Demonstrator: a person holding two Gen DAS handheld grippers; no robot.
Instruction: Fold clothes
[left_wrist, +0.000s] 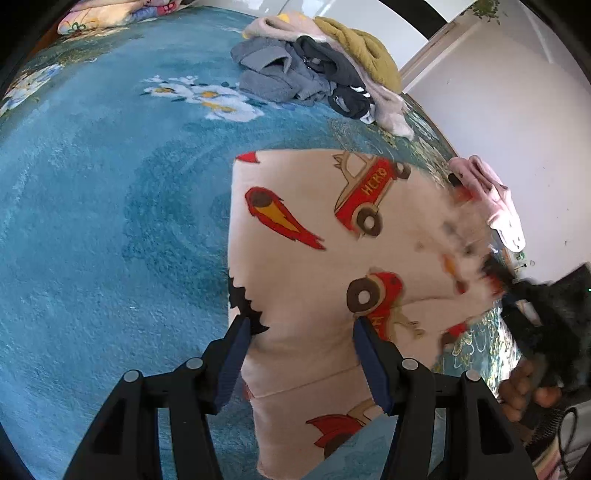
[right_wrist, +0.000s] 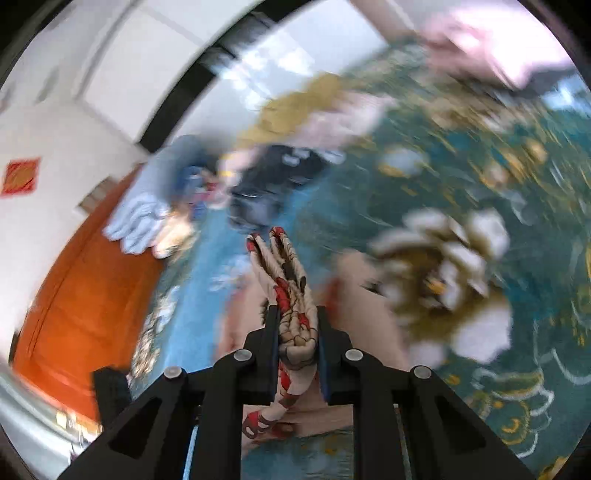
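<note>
- Left gripper (left_wrist: 301, 325): jaws stand wide apart over the near part of the printed garment (left_wrist: 314, 229); they clamp nothing.
- Right gripper (right_wrist: 297, 328): jaws narrow, clamped on a bunched edge of the same printed garment (right_wrist: 286, 280). The right wrist view is heavily blurred, which suggests fast motion.
- Printed garment: pale pink, patterned with red cars and rockets. It lies on the blue floral carpet (left_wrist: 92, 221), with one layer overlapping another along a crease near the left gripper. Its right side is lifted and blurred where the right gripper (left_wrist: 491, 269) holds it.
- Progress, as judged: one fold appears to be in hand on this garment. The garment is not yet a compact bundle.
- Remaining: a loose pile of clothes (left_wrist: 317, 70) (grey, black, mustard, pink) lies well beyond, unfolded. A small pink item (left_wrist: 487, 192) lies near the carpet's right edge.
- Legible writing: "HERO" on the printed red car (left_wrist: 373, 184). No other text can be read.
</note>
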